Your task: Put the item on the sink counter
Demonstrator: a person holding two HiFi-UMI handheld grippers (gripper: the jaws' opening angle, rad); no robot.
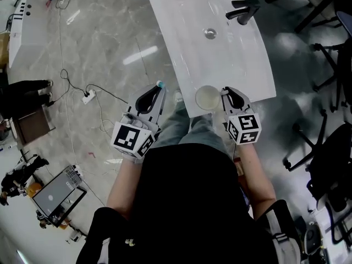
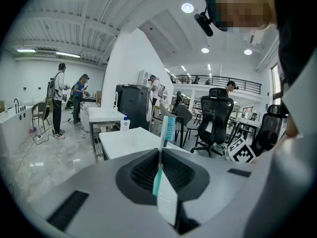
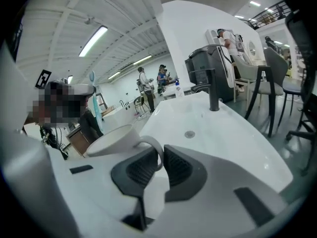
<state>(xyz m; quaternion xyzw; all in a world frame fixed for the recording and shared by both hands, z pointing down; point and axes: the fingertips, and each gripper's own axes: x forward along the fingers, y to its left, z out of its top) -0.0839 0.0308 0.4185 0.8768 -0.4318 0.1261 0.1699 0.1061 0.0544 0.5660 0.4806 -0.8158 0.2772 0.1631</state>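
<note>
Plainly a white mug (image 1: pixel 208 98), round, pale inside, its loop handle pinched between the tight-closed jaws of the right gripper (image 1: pixel 230 94); hangs over the 6 o'clock end of the white sink counter (image 1: pixel 176 26), contact with it unclear; at the mug's 9 o'clock, off the counter, left gripper (image 1: pixel 158 89) nearly closed, clamps a teal-and-white toothbrush (image 1: pixel 160 84), bristles up; drain (image 1: pixel 209 33) at 12 o'clock, dark faucet (image 1: pixel 243 10) at 1; black office chairs (image 1: pixel 329 166) toward 4.
</note>
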